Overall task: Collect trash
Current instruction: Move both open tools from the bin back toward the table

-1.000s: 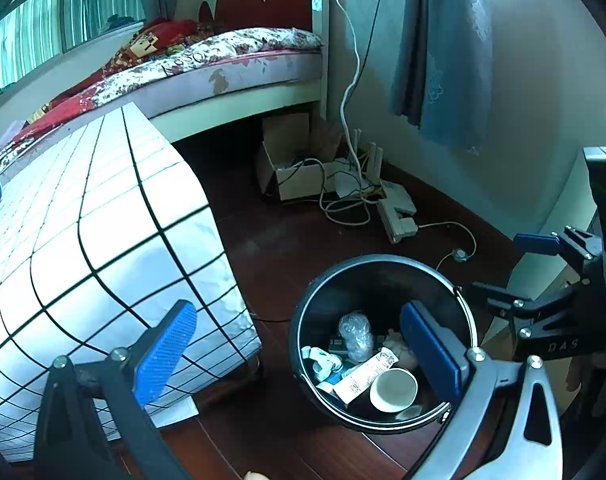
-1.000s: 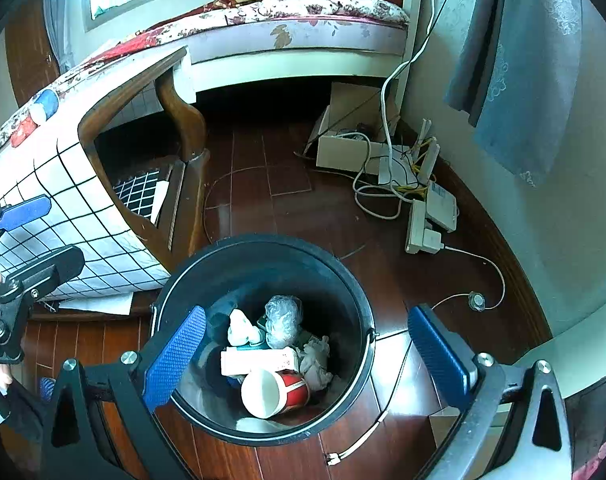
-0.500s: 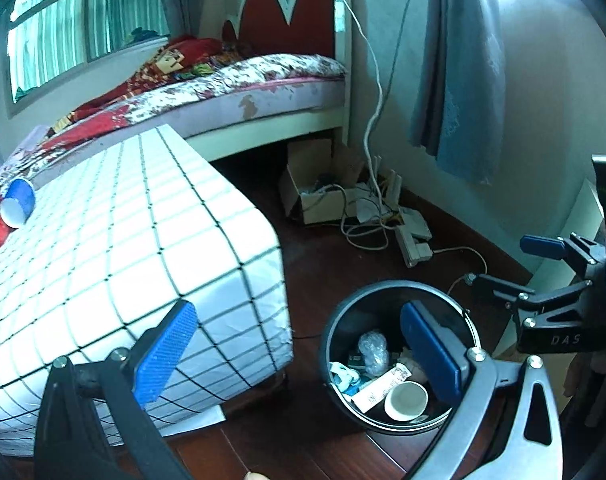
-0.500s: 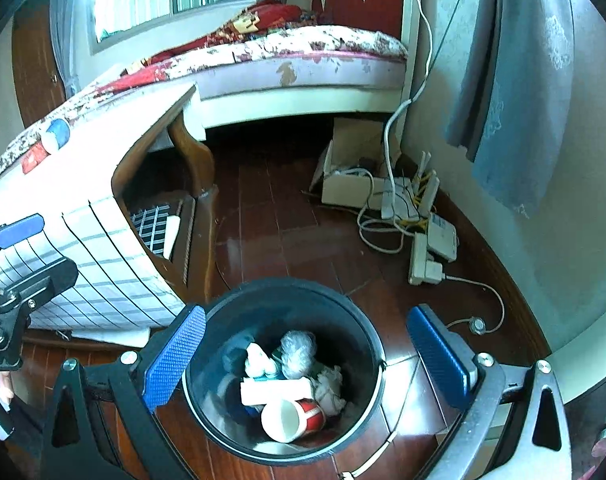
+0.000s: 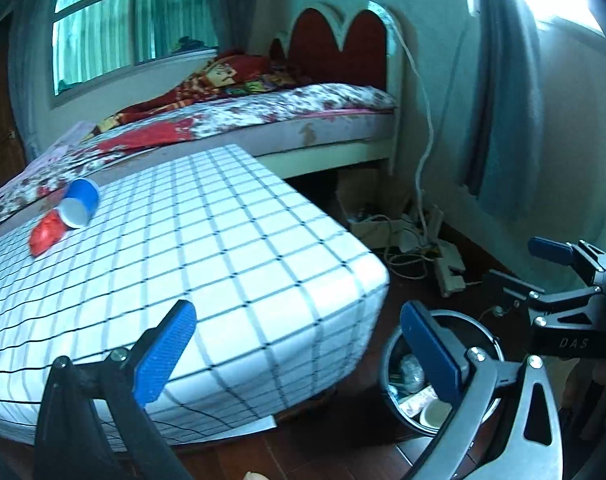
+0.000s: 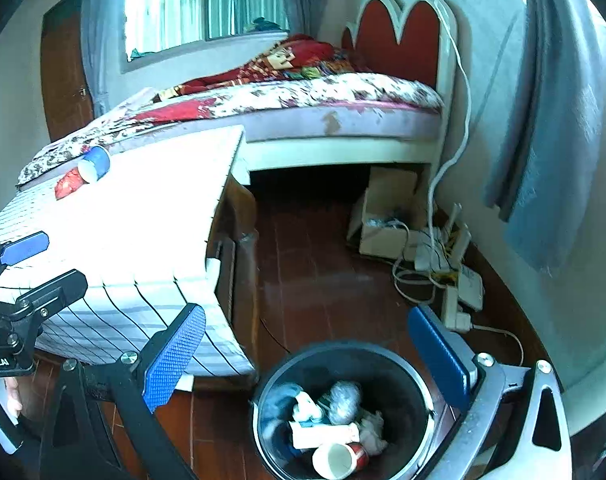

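Note:
A black trash bin (image 6: 417, 372) stands on the floor, holding a red-and-white cup (image 6: 339, 458), a white box and crumpled wrappers; it also shows in the left wrist view (image 5: 489, 330). A blue paper cup (image 5: 79, 203) and a red crumpled wrapper (image 5: 47, 233) lie on the far left of the checked tablecloth (image 5: 223, 264); both show in the right wrist view, the cup (image 6: 95, 164) and the wrapper (image 6: 67, 184). My left gripper (image 5: 299, 352) is open and empty over the table's near corner. My right gripper (image 6: 303, 356) is open and empty above the bin.
A bed (image 5: 303, 112) with a red headboard stands behind the table. A cardboard box (image 6: 387, 216), cables and power strips (image 6: 455, 280) lie on the wooden floor by the wall. A blue curtain (image 6: 551, 140) hangs at right.
Both grippers have risen and tilted up away from the bin. The table top with the blue cup and red wrapper has come into view.

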`<state>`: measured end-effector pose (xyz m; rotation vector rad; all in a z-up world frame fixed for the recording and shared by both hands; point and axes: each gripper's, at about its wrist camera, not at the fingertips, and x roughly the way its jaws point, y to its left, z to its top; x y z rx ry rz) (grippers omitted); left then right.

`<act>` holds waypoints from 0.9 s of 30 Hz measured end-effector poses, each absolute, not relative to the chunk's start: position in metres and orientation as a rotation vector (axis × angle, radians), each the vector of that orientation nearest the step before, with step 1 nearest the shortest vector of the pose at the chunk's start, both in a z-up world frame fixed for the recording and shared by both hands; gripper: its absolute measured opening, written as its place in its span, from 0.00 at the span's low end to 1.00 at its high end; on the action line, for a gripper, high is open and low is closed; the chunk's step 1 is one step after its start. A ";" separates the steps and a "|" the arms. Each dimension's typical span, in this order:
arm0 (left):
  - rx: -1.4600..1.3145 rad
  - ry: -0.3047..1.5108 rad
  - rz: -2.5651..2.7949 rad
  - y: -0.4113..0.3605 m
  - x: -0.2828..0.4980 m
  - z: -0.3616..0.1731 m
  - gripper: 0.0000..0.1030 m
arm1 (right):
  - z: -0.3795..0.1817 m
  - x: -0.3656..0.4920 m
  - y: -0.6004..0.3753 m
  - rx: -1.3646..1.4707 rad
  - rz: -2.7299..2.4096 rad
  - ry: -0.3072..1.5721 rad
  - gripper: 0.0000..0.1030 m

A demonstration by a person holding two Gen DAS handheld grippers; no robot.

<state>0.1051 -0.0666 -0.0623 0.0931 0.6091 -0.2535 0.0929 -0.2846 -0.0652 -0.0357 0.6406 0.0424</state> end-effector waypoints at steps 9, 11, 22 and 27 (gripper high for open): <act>0.007 0.595 -0.118 0.007 0.124 -0.052 0.99 | -0.043 0.129 -0.220 -0.082 0.135 0.616 0.99; -0.009 0.591 -0.087 0.025 0.130 -0.049 0.99 | -0.040 0.139 -0.204 -0.095 0.155 0.614 0.99; -0.064 0.588 0.086 0.128 0.158 -0.043 0.99 | -0.029 0.204 -0.092 -0.172 0.317 0.629 0.99; -0.072 0.616 0.160 0.179 0.178 -0.049 0.99 | -0.031 0.246 -0.029 -0.227 0.395 0.631 0.99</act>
